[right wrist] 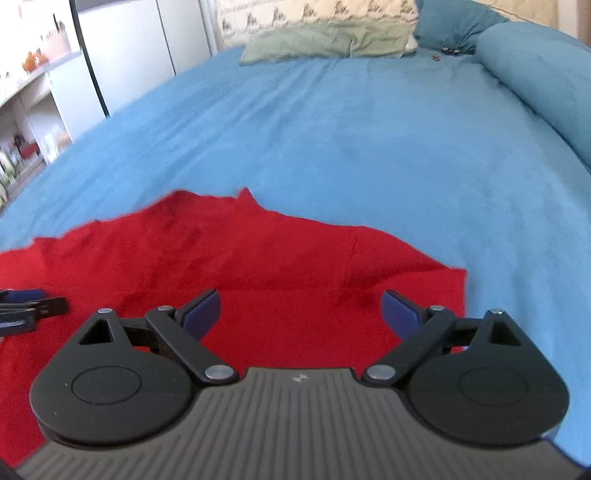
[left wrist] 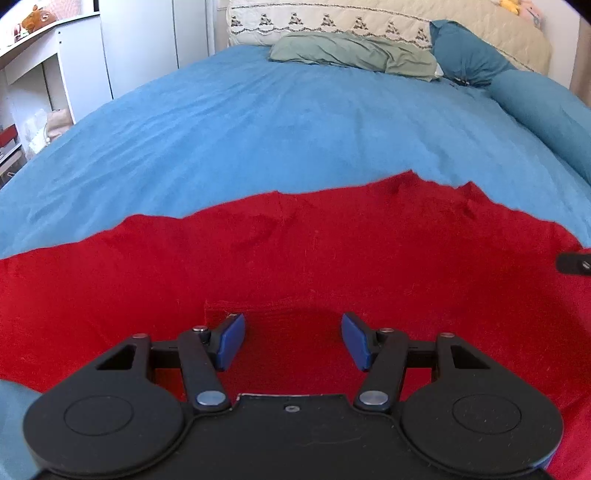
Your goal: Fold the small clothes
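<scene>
A red garment (left wrist: 295, 258) lies spread flat on the blue bedspread (left wrist: 277, 129); it also shows in the right wrist view (right wrist: 240, 258). My left gripper (left wrist: 293, 332) is open and empty, its blue pads low over the red cloth near a small stitched patch (left wrist: 221, 312). My right gripper (right wrist: 301, 310) is open wide and empty, above the garment's right part, near its right edge (right wrist: 458, 288). The right gripper's tip (left wrist: 574, 262) shows at the right edge of the left wrist view. The left gripper's tip (right wrist: 33, 301) shows at the left of the right wrist view.
A green pillow (left wrist: 351, 53), a patterned cream pillow (left wrist: 332, 22) and teal pillows (left wrist: 469, 51) lie at the bed's head. A long teal bolster (right wrist: 546, 85) runs along the right side. White shelves (left wrist: 44, 74) stand left of the bed.
</scene>
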Tool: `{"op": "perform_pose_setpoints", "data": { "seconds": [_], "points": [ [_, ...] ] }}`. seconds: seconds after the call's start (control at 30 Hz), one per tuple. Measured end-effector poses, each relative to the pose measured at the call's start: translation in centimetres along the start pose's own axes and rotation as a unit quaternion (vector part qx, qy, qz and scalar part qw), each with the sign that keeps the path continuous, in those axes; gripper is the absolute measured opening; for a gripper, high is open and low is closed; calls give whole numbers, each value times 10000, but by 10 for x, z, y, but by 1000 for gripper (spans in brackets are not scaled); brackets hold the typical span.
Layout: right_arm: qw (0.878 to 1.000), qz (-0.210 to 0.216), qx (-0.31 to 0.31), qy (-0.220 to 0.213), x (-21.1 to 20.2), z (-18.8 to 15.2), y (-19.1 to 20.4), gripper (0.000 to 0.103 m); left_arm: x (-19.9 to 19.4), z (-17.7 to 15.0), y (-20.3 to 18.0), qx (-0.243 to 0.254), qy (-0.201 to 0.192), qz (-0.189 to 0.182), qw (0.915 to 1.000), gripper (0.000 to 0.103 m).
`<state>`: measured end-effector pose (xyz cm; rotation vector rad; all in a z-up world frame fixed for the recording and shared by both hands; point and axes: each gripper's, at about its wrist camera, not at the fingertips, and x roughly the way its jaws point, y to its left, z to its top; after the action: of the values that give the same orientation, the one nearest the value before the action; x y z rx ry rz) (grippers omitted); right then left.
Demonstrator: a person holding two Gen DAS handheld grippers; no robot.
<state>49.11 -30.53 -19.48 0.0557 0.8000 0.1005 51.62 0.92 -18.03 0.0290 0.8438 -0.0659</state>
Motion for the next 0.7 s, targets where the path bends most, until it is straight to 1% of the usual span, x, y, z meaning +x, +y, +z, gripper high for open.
{"op": "perform_pose_setpoints", "data": {
  "seconds": [0.07, 0.1, 0.17, 0.23, 0.33, 0.4, 0.47, 0.53, 0.63, 0.7],
  "points": [
    [9991, -367, 92, 167, 15, 1, -14, 103, 1, -4, 1, 42, -49, -19, 10000, 65],
    [9984, -453, 297, 176, 19, -2, -27, 103, 1, -4, 2, 32, -59, -32, 10000, 65],
    [9970, -304, 715, 47, 18, -4, -45, 103, 1, -5, 3, 4, -66, -36, 10000, 65],
    [9974, -298, 653, 79, 17, -3, -46, 103, 1, -5, 1, 45, -52, -23, 10000, 67],
    [9980, -375, 496, 128, 15, -1, -42, 103, 0, -2, 0, 76, -32, -17, 10000, 67],
    [9983, -407, 427, -1, 0, 1, -33, 103, -9, 0, 2, -1, -87, 60, 9999, 67],
    [9985, -195, 362, -356, -29, 0, -23, 103, -24, 0, 5, -54, -104, 124, 9999, 67],
    [9982, 7, 316, -510, -55, -1, -10, 103, -42, -3, 12, -161, -137, 163, 9996, 67],
    [9981, 145, 208, -555, -93, -1, 18, 103, -81, -4, 31, -477, -184, 191, 9985, 67],
    [9987, 160, 91, -481, -114, 1, 42, 103, -112, -3, 47, -796, -303, 158, 9962, 69]
  ]
}}
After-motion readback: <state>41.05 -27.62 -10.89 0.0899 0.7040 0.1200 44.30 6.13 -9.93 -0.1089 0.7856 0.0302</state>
